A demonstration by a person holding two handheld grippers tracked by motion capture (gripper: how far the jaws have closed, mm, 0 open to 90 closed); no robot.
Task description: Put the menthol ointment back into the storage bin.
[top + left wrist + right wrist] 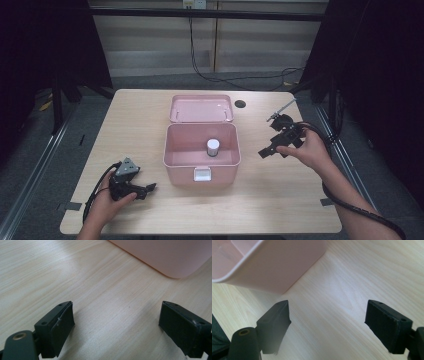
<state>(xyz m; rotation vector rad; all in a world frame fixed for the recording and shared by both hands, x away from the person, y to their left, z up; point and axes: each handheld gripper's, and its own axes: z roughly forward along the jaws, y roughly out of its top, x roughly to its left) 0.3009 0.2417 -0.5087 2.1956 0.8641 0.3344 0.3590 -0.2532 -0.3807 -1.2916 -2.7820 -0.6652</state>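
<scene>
Both forearms enter at the bottom of the high view, each hand carrying a claw. Left claw (150,188) sits low at lower left of the frame, resting on or just above the desk (135,115), jaws spread wide with nothing between them; its own view shows bare wood grain and a rounded corner of the pink box (172,257) at upper right. Right claw (266,151) is held off the desk at centre right, also spread and empty, angled toward the box; its view has the box wall (274,267) at upper left, close but not touching. Box (201,170) stands mid-desk, lid (201,109) swung fully back and lying flat behind it, so the interior is open from above. White cylindrical container (213,146) stands upright inside, toward the right of the box floor. Judgement: claws flank the box, apart and ready, either for reaching in or for closing the lid; which one I cannot tell.
</scene>
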